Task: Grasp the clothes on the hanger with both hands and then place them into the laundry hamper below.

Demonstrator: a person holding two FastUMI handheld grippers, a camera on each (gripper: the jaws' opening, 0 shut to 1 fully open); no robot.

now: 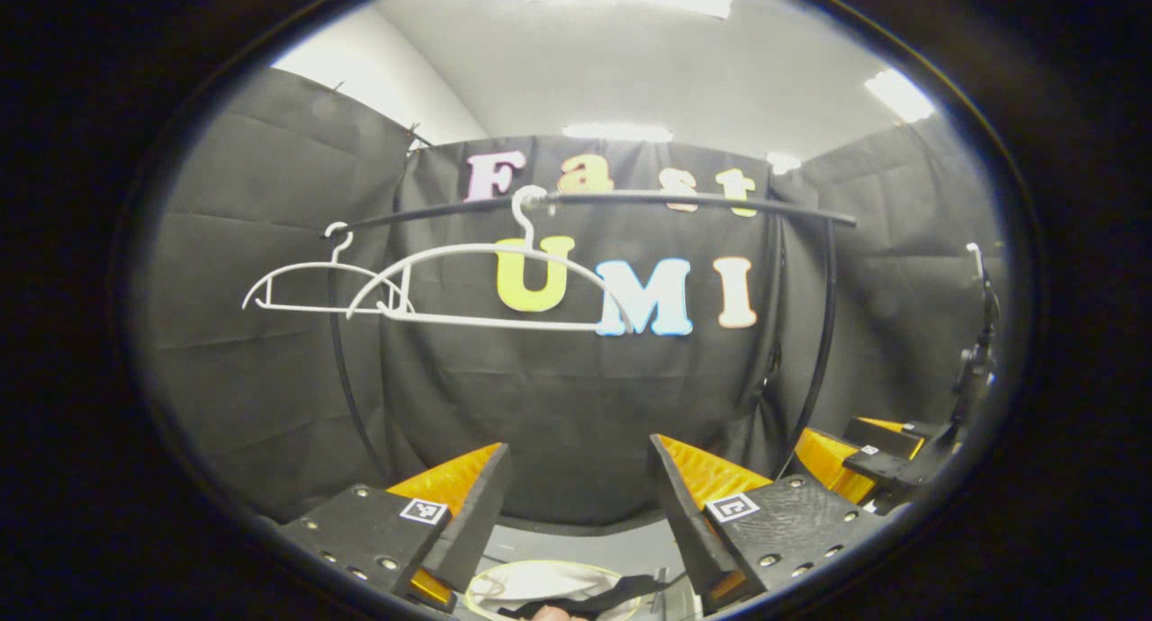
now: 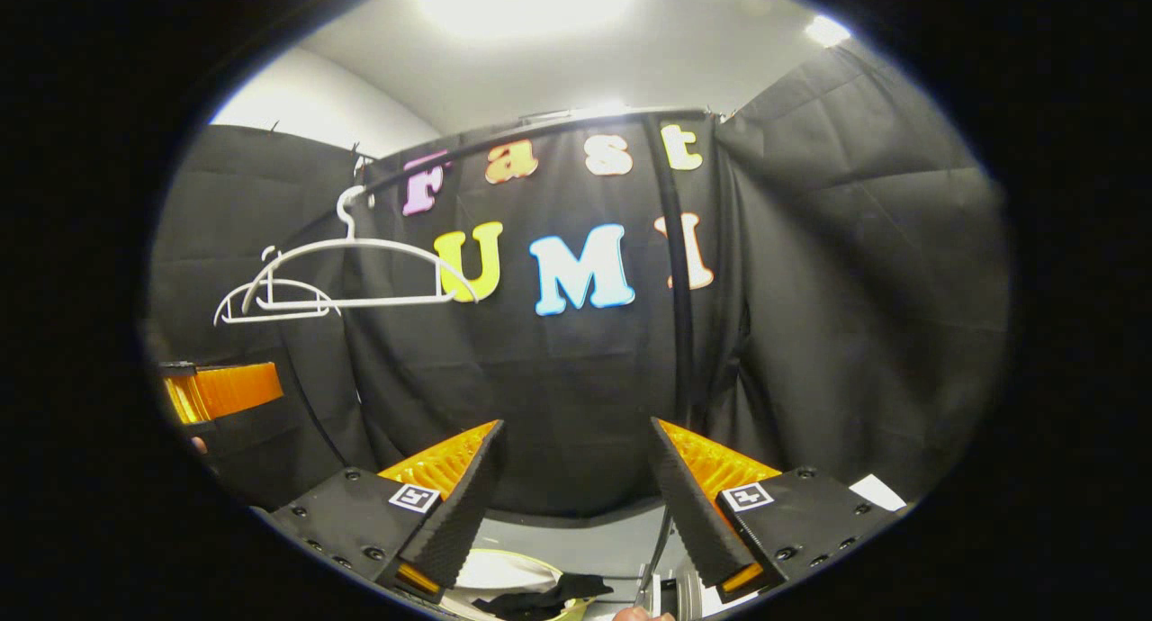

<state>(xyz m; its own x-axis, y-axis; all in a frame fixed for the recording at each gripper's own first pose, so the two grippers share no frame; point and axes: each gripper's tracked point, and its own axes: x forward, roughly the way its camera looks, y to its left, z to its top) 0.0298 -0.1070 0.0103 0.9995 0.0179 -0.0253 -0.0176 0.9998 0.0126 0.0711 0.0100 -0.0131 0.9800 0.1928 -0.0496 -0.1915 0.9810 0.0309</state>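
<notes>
Two bare white hangers are hanging from one dark rail (image 1: 630,200): in the left gripper view the nearer hanger (image 1: 486,283) is overlapping the farther hanger (image 1: 315,288), and in the right gripper view the same pair is appearing as a larger hanger (image 2: 360,270) in front of a smaller one (image 2: 270,301). Two grippers are showing. The left gripper (image 1: 576,513) is holding its fingers apart with nothing between them, and the right gripper (image 2: 576,504) is doing likewise. One laundry hamper (image 1: 549,589) is lying below and between the left gripper's fingers, its pale rim being cut off at the lower edge; in the right gripper view the hamper (image 2: 504,571) is sitting just beneath the fingers as well. Dark clothes (image 2: 540,597) are draping over its rim, seen also as a dark strip (image 1: 603,594), their shape being hard to make out. The other gripper is intruding at the right edge (image 1: 864,459) and at the left edge (image 2: 225,396), each partly cut off.
</notes>
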